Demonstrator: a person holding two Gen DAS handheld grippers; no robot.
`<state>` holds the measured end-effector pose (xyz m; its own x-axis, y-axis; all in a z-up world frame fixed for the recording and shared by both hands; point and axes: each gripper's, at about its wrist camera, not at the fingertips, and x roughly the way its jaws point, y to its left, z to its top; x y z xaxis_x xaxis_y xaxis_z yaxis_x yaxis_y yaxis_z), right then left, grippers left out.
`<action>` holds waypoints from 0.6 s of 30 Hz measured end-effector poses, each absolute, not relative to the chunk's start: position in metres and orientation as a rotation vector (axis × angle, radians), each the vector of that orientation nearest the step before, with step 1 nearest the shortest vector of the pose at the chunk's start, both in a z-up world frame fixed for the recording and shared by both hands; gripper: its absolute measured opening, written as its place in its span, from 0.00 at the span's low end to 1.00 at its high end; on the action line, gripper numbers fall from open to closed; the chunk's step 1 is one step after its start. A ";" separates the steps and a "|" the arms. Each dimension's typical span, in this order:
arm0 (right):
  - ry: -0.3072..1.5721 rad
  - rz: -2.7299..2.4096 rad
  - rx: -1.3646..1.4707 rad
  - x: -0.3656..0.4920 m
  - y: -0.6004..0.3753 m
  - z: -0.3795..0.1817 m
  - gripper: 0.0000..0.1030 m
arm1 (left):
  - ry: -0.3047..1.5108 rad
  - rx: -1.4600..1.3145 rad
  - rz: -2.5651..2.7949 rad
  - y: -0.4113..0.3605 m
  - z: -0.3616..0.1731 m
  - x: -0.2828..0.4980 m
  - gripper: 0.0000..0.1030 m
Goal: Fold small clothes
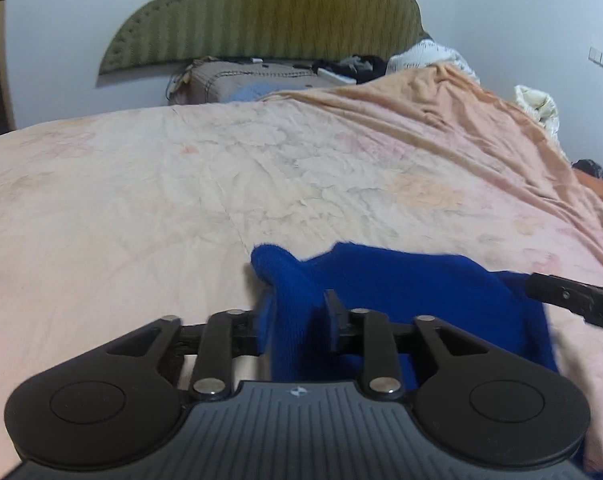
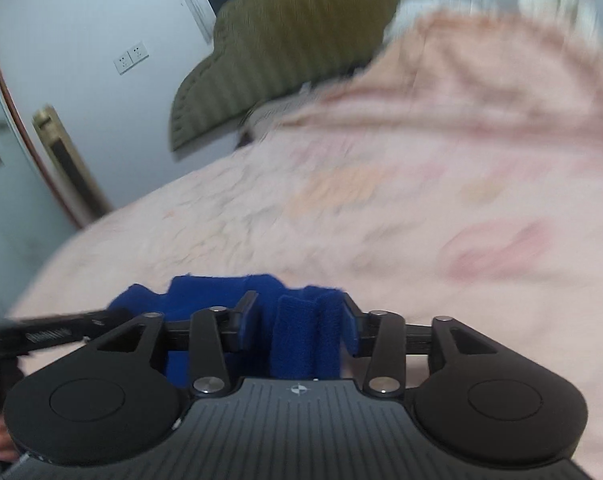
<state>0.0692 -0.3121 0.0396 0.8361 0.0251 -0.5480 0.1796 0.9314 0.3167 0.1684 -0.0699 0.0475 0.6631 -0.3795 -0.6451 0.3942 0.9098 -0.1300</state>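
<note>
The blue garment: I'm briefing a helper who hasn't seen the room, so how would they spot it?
Start at the wide bed under its pale pink floral sheet. At its near edge lies the blue garment, a fuzzy knit piece bunched between both claws. It is the only deep blue thing on the sheet.

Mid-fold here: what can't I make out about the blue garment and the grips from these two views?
- Blue garment: near part hidden behind left gripper; type unclear.
- Right gripper: fabric bunched between fingers; grip firmness unclear.
- Bed sheet: motion-blurred in right view.
- Clutter by headboard: too small.
</note>
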 end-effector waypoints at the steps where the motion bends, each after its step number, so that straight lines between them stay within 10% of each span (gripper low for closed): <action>1: 0.567 -0.101 0.317 0.059 -0.302 0.049 0.54 | 0.723 0.034 -0.424 -0.068 0.049 0.156 0.48; 3: 0.555 -0.059 0.247 0.036 -0.282 0.062 0.64 | 0.721 0.080 -0.385 -0.066 0.048 0.130 0.63; 18: 0.737 -0.044 0.146 -0.029 -0.237 0.027 0.74 | 0.718 0.127 -0.284 -0.058 0.037 0.053 0.63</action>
